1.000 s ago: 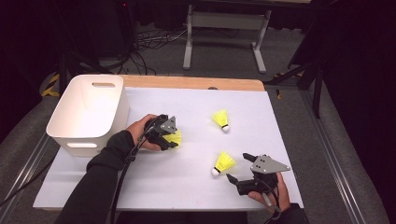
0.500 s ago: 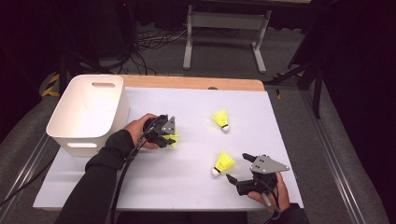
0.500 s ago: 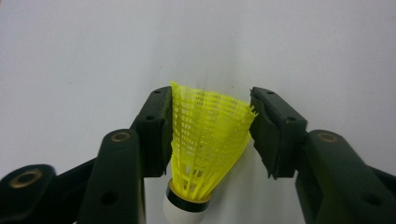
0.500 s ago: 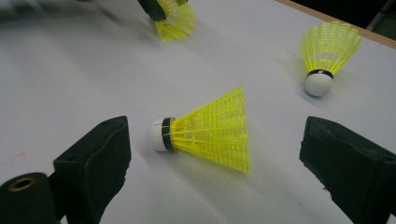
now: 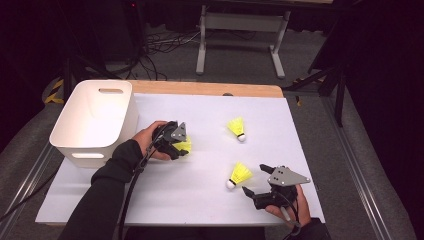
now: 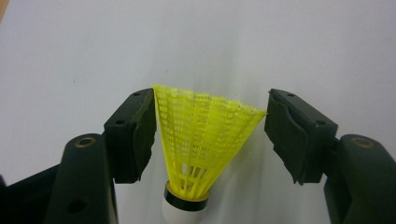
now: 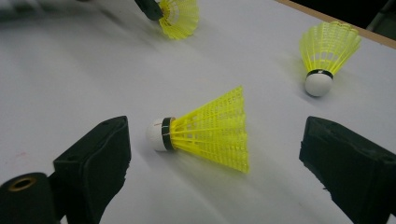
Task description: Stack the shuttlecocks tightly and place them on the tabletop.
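Observation:
Three yellow shuttlecocks with white corks lie on the white table sheet. One shuttlecock (image 6: 201, 135) (image 5: 185, 145) stands between the jaws of my left gripper (image 5: 181, 149) (image 6: 208, 135). Those jaws have just been opening; the pads (image 6: 140, 135) rest at the skirt's edges without squeezing it. A second shuttlecock (image 7: 210, 128) (image 5: 239, 175) lies on its side just ahead of my right gripper (image 5: 254, 179) (image 7: 215, 154), whose jaws stand wide open and apart from it. The third shuttlecock (image 5: 236, 128) (image 7: 327, 49) lies farther back, right of centre.
A white plastic bin (image 5: 85, 150) with handle slots stands at the table's left, close beside my left hand. The wooden table edge (image 5: 200, 89) runs along the back. A metal stand and cables are on the floor beyond.

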A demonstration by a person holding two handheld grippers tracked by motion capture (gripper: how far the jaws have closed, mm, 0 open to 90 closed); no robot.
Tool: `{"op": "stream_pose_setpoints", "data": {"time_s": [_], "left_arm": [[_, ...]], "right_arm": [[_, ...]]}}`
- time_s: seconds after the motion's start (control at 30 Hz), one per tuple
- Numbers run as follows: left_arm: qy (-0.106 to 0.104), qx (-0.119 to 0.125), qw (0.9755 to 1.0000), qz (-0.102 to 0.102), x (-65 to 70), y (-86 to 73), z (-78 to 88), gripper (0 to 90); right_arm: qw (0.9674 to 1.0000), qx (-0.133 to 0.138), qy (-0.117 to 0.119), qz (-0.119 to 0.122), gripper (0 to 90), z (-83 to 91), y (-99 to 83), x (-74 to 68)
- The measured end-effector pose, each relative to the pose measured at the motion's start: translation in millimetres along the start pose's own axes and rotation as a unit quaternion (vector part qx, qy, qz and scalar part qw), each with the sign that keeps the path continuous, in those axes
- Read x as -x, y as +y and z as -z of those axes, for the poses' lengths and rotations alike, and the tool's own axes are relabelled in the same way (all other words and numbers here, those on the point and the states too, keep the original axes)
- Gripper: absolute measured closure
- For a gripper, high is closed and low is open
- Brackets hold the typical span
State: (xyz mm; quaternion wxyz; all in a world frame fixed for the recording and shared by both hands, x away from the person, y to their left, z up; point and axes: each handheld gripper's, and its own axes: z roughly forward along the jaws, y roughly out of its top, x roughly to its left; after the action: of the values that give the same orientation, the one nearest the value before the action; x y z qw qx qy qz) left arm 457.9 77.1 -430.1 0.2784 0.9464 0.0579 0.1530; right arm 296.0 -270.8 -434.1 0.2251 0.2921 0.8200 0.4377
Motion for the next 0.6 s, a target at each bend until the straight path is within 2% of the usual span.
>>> {"op": "stream_pose_setpoints", "data": {"time_s": [0.13, 0.23, 0.43, 0.6], "left_arm": [[0.009, 0.018, 0.9996, 0.018, -1.0, -1.3, 3.8, 22.5], [0.016, 0.038, 0.9988, 0.028, -1.6, -2.4, 8.8, 17.6], [0.015, 0.072, 0.9962, 0.046, -0.2, -2.6, 17.0, 11.8], [0.020, 0.098, 0.9939, 0.047, 2.8, -2.3, 27.7, 10.8]], "right_arm": [[1.0000, -0.001, 0.001, 0.001, 9.3, -0.1, 0.1, -0.3], [1.0000, 0.001, 0.000, 0.003, 9.3, 0.1, 0.3, -0.1], [1.0000, 0.001, 0.001, 0.003, 9.3, 0.0, 0.3, -0.2], [1.0000, 0.001, 0.002, 0.005, 9.3, -0.1, 0.4, -0.3]]}}
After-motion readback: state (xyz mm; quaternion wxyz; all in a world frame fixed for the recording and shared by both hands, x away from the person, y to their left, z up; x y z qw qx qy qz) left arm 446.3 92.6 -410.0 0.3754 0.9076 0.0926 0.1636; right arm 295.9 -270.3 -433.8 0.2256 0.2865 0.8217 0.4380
